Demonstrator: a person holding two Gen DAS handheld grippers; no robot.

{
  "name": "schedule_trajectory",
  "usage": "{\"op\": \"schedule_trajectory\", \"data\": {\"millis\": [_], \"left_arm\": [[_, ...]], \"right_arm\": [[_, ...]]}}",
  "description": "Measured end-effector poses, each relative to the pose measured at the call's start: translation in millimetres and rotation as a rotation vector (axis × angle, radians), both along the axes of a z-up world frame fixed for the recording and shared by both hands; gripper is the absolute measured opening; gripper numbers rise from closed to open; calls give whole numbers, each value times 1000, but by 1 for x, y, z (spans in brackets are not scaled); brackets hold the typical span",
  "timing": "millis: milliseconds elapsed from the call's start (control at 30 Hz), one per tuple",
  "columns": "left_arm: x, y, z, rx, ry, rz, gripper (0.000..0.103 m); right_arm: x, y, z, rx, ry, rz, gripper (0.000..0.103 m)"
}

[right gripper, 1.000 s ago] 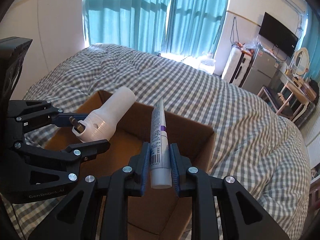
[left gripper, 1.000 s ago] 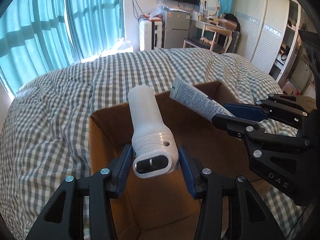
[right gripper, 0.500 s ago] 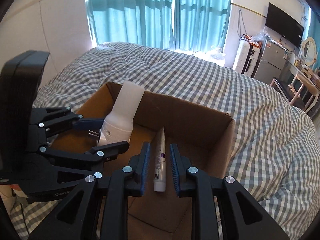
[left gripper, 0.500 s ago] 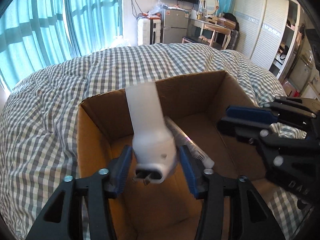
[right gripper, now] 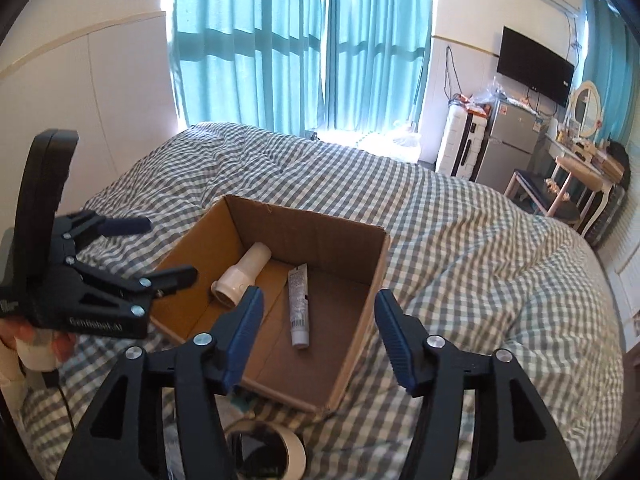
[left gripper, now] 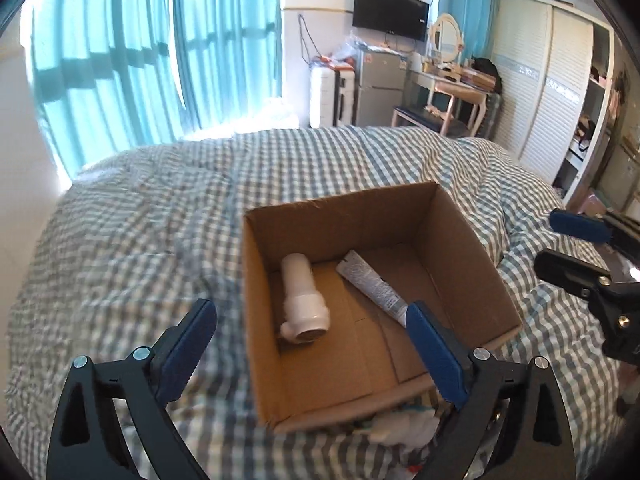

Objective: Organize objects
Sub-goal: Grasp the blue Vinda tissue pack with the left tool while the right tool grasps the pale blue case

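Above the cardboard box (left gripper: pixel 460 248), through the left wrist camera, you are looking down at a white plug-in device (left gripper: pixel 302 300) and a tube (left gripper: pixel 372 284) now lying on the box floor, the device toward the box's left wall, the tube just beside it toward the middle. A second ago each was clamped in a gripper; now both are resting free. Your left gripper (left gripper: pixel 312 344) is opening wide, with nothing between its pads. That suggests both items are stowed and you are pulling away for the next ones. This view alone is showing crumpled white material (left gripper: pixel 400 428) against the box's near wall.

Above the box's near corner, through the right wrist camera, your right gripper (right gripper: pixel 318 328) is also opening, its pads apart and empty. Only here are you seeing a roll of tape (right gripper: pixel 276 452) on the checked bedcover (right gripper: pixel 480 260) just outside the near wall, and your hand (right gripper: pixel 36 344) holding the left gripper beside the box's left wall.
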State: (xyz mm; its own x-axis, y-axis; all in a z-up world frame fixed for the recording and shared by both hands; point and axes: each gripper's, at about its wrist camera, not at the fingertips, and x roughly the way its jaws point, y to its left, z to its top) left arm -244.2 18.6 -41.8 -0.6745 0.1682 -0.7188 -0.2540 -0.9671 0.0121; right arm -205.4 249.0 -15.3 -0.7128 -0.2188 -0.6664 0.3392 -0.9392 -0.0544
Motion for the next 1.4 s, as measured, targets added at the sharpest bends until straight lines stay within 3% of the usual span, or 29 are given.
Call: {"op": "schedule_trajectory", "data": {"millis": [133,300,567,800,1133,1400], "left_arm": [[23,-5,8,-50,27,43,98],[57,-13,1,-44,15,82,98],[115,-16,-36,17,-52,43,98],[155,-1,-76,-30,-100,-44,98],[177,10,-101,-17,-170,-169,98],[165,28,-118,-20,-243,-207,98]], "right_arm": [[25,-1,10,35,19,15,70],[60,-8,0,87,6,35,76],[117,-16,-56,127,-94,57,76],[135,-12,-96,123,-162,-15,76],[140,-1,-110,36,-219,-69,76],[141,-3,-110,37,-219,-97,76]]}}
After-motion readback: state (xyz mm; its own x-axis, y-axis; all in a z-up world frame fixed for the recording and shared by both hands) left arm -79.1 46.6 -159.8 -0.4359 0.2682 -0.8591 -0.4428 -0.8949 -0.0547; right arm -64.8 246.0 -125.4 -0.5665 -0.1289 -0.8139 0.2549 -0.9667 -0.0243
